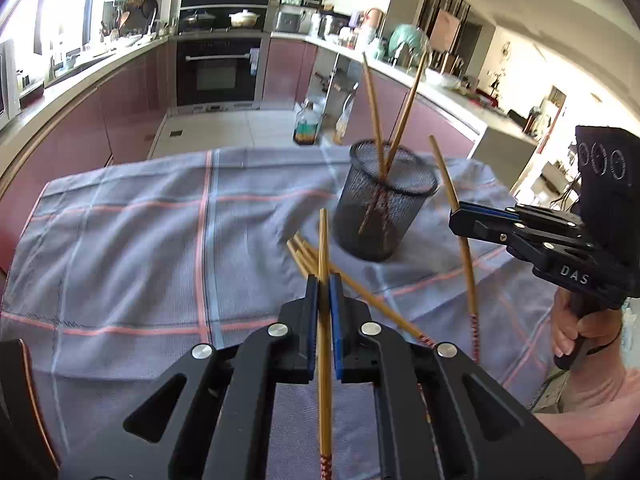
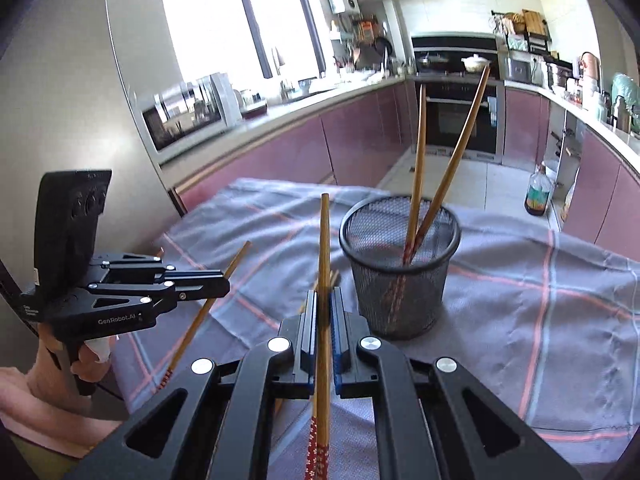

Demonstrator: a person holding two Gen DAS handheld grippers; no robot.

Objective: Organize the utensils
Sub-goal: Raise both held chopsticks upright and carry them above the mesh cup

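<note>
A black mesh cup (image 1: pixel 384 208) stands on the grey checked cloth (image 1: pixel 140 240) and holds two bamboo chopsticks (image 1: pixel 404 116); it also shows in the right wrist view (image 2: pixel 400 268). My left gripper (image 1: pixel 324 284) is shut on one chopstick (image 1: pixel 324 344), held above the cloth. Several loose chopsticks (image 1: pixel 360 288) lie beneath it. My right gripper (image 2: pixel 324 300) is shut on another chopstick (image 2: pixel 323 264), just left of the cup. In the left wrist view the right gripper (image 1: pixel 460 216) holds its chopstick (image 1: pixel 464 248) right of the cup. The left gripper (image 2: pixel 224 280) shows at the left of the right wrist view.
The cloth covers a table in a kitchen. A bottle (image 1: pixel 306 124) stands on the floor beyond the table's far edge. Purple cabinets and an oven (image 1: pixel 218 68) line the walls. A chair back (image 1: pixel 20 400) is at the near left.
</note>
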